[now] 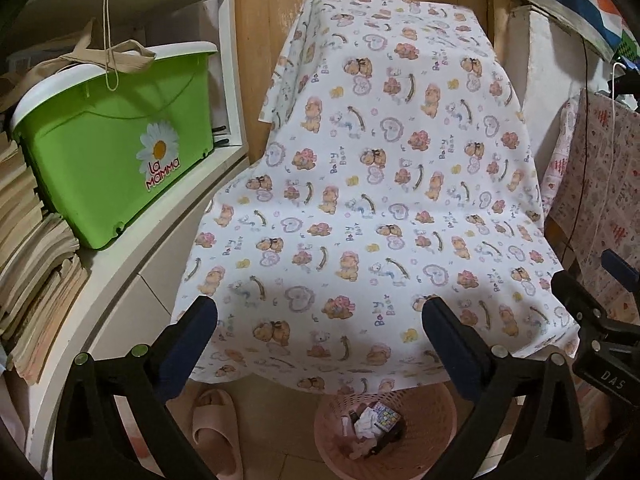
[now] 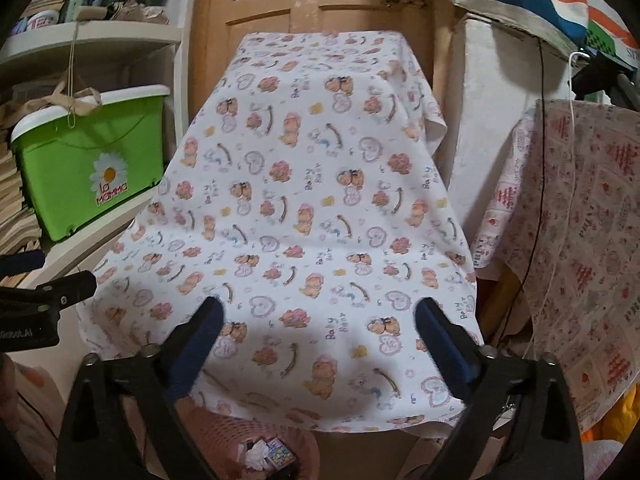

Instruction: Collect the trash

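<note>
Both grippers empty, jaws spread wide: left gripper [image 1: 318, 312], right gripper [image 2: 320, 312]. Nothing between the fingers.

Trash [image 1: 376, 420] sits in the pink basket [image 1: 332, 424] on the floor, just under the near edge of the cloth-covered table [image 1: 380, 160]. Looks like crumpled paper plus a printed wrapper, though the view there is dim.

Table top shows no loose trash.

Risk: a low sweep could snag the cloth's overhanging hem and drag it, or knock the basket over; slipper [image 1: 212, 420] beside it clutters the floor.

Readable: cloth print "Baby Bear"; green bin [image 1: 116, 140] on the shelf at left says "La Mamma"; "DAS" on the right gripper's body.
</note>
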Demonstrator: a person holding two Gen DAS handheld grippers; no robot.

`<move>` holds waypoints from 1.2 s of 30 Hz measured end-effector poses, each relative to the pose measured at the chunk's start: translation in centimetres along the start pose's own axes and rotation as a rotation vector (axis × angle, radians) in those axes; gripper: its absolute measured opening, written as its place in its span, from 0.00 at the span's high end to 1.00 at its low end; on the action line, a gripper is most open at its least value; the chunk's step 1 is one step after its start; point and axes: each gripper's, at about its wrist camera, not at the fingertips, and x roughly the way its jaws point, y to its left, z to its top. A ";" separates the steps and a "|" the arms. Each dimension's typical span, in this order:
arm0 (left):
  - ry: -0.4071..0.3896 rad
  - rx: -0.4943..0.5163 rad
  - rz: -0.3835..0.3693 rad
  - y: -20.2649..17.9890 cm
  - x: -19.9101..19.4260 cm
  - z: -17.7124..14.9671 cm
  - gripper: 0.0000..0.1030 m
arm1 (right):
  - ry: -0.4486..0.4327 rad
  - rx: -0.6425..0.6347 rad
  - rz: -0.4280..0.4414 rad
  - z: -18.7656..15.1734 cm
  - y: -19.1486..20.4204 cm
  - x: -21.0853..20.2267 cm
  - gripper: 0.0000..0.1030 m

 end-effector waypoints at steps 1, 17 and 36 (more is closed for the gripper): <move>-0.001 -0.001 0.000 0.0 0.0 0.0 0.01 | -0.006 0.003 -0.001 0.0 -0.1 -0.1 0.01; -0.047 -0.007 -0.009 -0.2 -0.7 -0.1 0.01 | 0.002 -0.004 0.007 -0.2 0.0 0.1 0.01; -0.034 -0.025 -0.004 0.4 -0.5 -0.4 0.01 | 0.001 -0.002 0.008 -0.3 0.1 0.1 0.01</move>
